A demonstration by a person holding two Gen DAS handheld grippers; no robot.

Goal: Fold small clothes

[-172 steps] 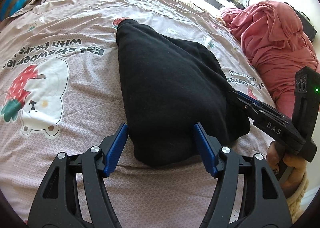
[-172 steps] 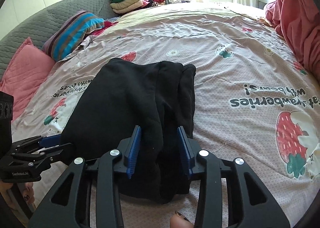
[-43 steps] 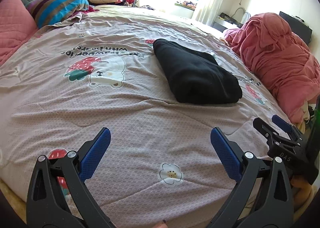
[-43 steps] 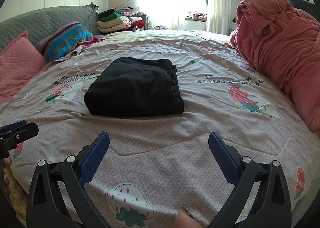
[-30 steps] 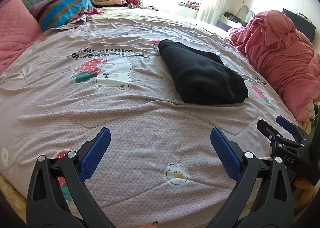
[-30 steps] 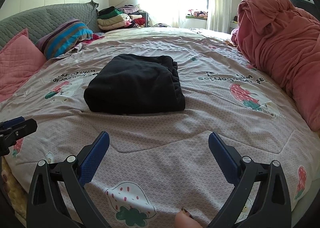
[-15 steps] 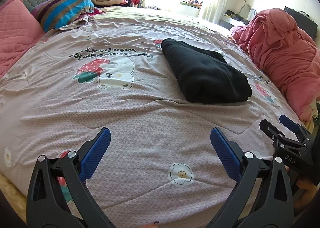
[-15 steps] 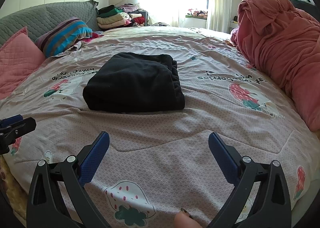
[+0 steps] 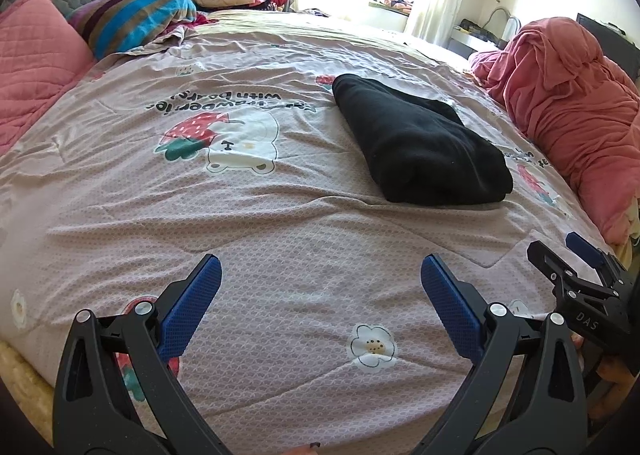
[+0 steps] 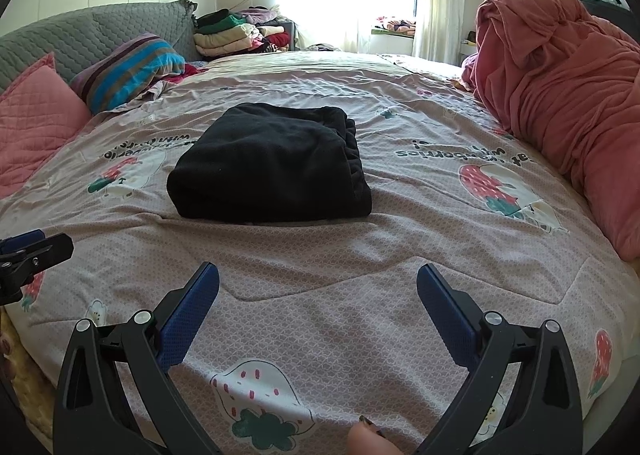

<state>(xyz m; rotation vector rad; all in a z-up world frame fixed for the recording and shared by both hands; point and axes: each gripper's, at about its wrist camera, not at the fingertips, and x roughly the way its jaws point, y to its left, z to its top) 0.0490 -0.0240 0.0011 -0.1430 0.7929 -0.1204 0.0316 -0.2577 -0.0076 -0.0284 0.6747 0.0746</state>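
A black garment [image 9: 420, 143] lies folded in a compact bundle on the pink strawberry-print bed cover [image 9: 248, 215]; it also shows in the right wrist view [image 10: 272, 167]. My left gripper [image 9: 320, 275] is open and empty, well back from the garment near the bed's front edge. My right gripper [image 10: 318, 287] is open and empty, also back from the garment. The right gripper's tip shows at the right edge of the left wrist view [image 9: 576, 267]. The left gripper's tip shows at the left edge of the right wrist view [image 10: 36, 247].
A heap of red bedding [image 10: 560, 87] lies along the bed's right side. A pink pillow [image 10: 32, 115] and a striped pillow [image 10: 128, 71] sit at the left by the grey headboard [image 10: 80, 35]. Folded clothes [image 10: 232, 35] are stacked at the back.
Both grippers let go of the black garment and drew back from it toward the bed's front edge, opening wide. Over the last second they barely moved.
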